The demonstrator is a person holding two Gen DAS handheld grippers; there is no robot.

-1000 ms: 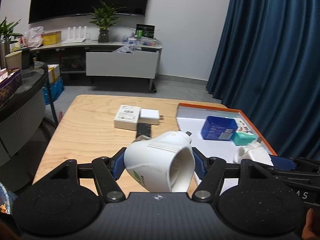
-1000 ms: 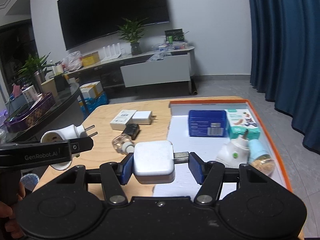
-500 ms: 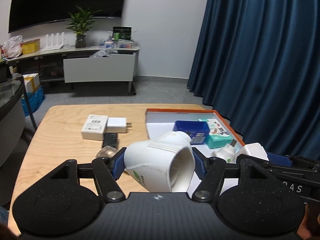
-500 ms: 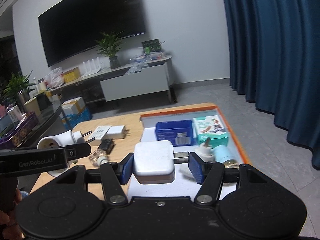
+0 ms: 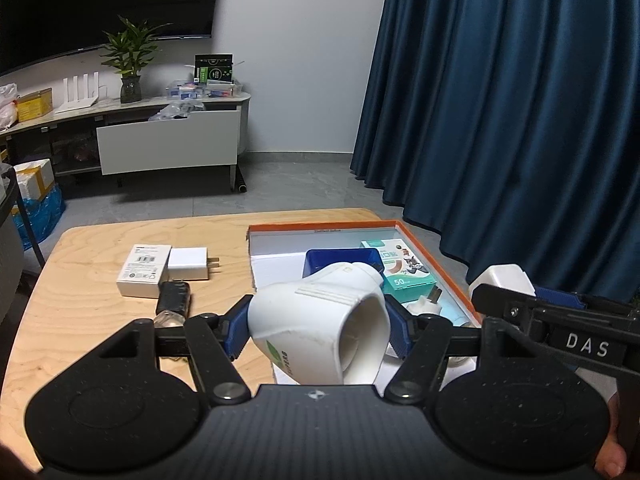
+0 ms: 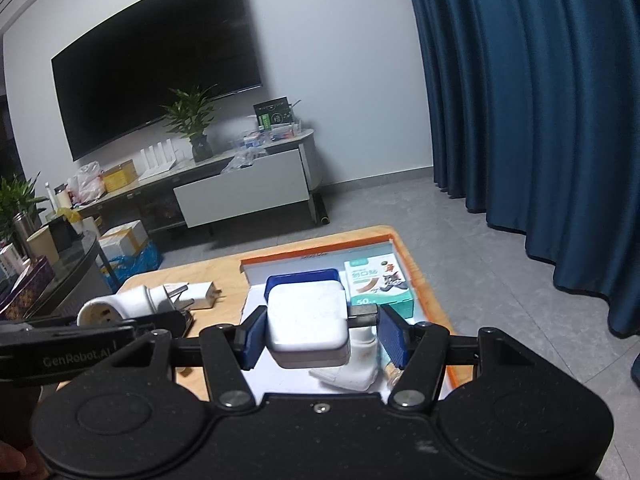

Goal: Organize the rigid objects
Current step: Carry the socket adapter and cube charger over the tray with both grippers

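Left jaws clamp the white plug adapter (image 5: 320, 328); right jaws apparently pinch the square charger (image 6: 306, 322) crosswise

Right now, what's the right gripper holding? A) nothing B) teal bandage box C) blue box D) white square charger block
D: in the right wrist view, the right gripper is closed on the white square charger block, while the blue box and teal bandage box lie in the orange-rimmed tray.

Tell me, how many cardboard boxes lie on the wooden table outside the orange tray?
1: the white box lies on the table, left of the tray, touching a white charger. The grippers may hide others.
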